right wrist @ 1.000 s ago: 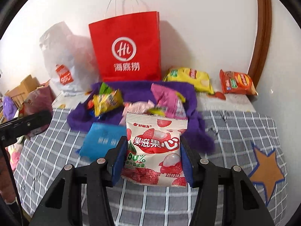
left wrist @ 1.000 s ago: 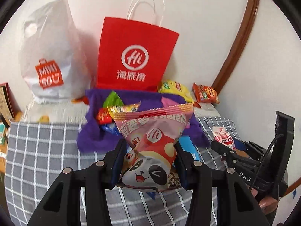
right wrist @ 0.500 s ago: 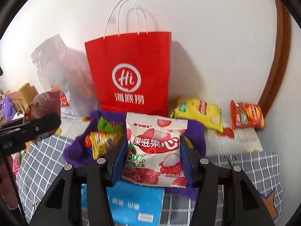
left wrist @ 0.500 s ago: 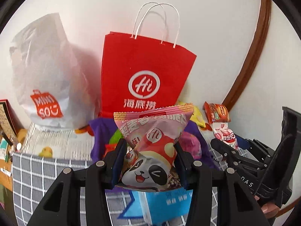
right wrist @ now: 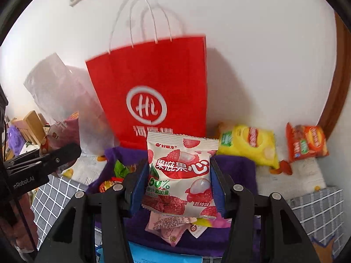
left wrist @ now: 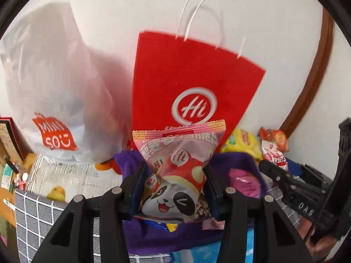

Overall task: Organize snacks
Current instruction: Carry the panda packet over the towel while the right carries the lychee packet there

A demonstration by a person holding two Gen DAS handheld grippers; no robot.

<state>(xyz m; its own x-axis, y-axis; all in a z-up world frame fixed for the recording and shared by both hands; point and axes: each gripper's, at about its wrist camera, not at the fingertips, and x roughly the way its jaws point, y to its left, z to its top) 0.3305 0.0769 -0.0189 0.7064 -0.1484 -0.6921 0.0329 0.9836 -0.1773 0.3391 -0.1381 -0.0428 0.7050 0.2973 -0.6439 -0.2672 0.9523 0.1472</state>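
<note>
The left gripper is clamped on a pink panda-printed snack packet; the right gripper is clamped on a white lychee-printed candy packet. Below both, loose snacks are heaped on a purple cloth. At twelve o'clock, a red paper carrier bag is stood against the wall.

Glossy plastic panda packet, matt red paper bag, fuzzy purple cloth.
</note>
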